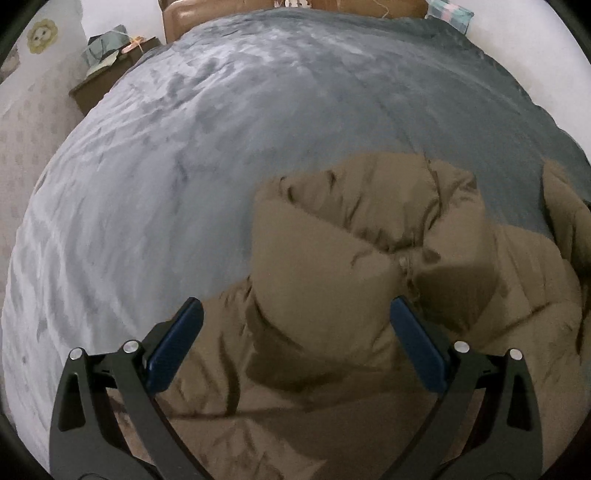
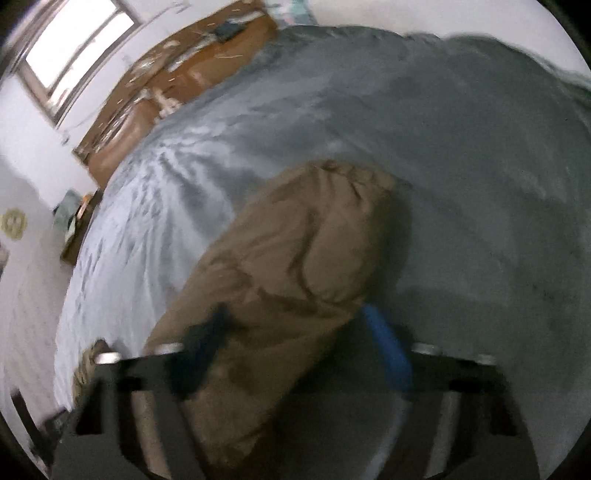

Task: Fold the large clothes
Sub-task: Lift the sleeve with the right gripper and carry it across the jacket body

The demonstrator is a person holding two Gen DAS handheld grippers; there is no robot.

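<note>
A brown puffer jacket point(image 1: 332, 258) lies crumpled on the grey blanket, filling the lower right of the left wrist view. My left gripper point(image 1: 295, 302) hangs just above it, open wide, and its blue pads point(image 1: 177, 343) straddle a puffy fold without touching it. The right wrist view is blurred. There a long padded part of the jacket point(image 2: 303, 240), probably a sleeve, runs up from between the jaws of my right gripper point(image 2: 295, 321). The blue pad point(image 2: 388, 347) lies against its right edge, the dark finger against its left side, and the fabric fills the gap.
The grey blanket point(image 1: 184, 147) covers a wide bed reaching to a brown headboard point(image 1: 177, 22). A dark nightstand point(image 1: 99, 88) with folded things stands at the bed's far left corner. A checked pillow point(image 1: 448, 14) sits at the far right. A window point(image 2: 74, 48) is on the wall.
</note>
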